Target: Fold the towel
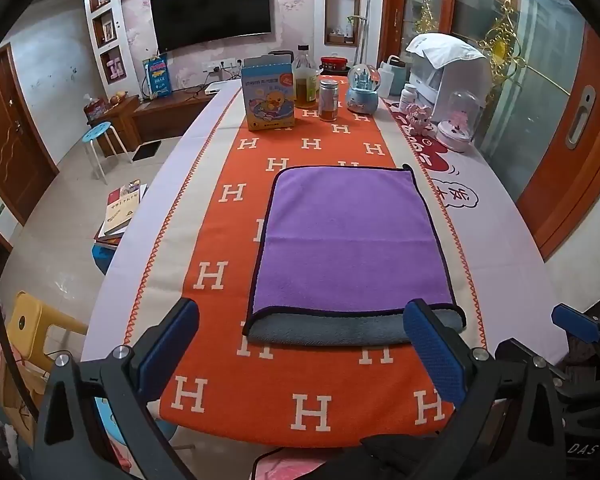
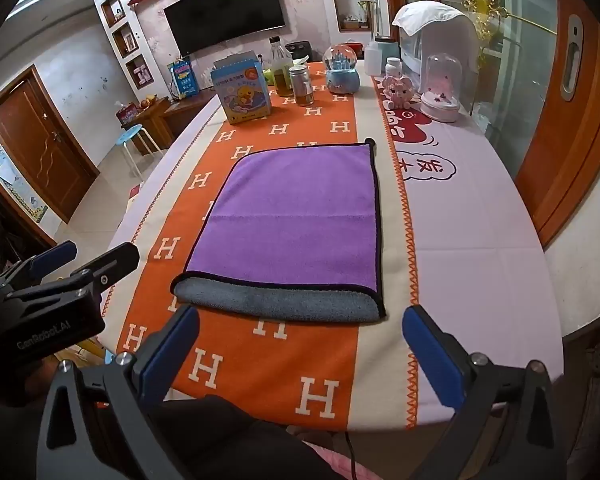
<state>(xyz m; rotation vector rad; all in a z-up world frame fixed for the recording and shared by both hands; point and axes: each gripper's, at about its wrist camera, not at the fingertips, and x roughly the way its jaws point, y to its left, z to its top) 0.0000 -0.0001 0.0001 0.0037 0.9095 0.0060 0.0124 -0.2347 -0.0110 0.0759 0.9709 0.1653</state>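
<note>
Blue-padded left gripper (image 1: 300, 354) and right gripper (image 2: 300, 354): I hold both wide, gripping nothing, near the table edge. Purple towel (image 1: 352, 240) lies flat on the orange runner (image 1: 228, 360), grey underside showing nearest me; likely folded once.

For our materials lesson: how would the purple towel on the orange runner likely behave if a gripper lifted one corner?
The purple towel would probably droop, not stay flat: it looks like soft, plush cloth. Its folded layers, grey underside showing at the near edge, may slide apart. It likely drags on the orange runner.
</note>
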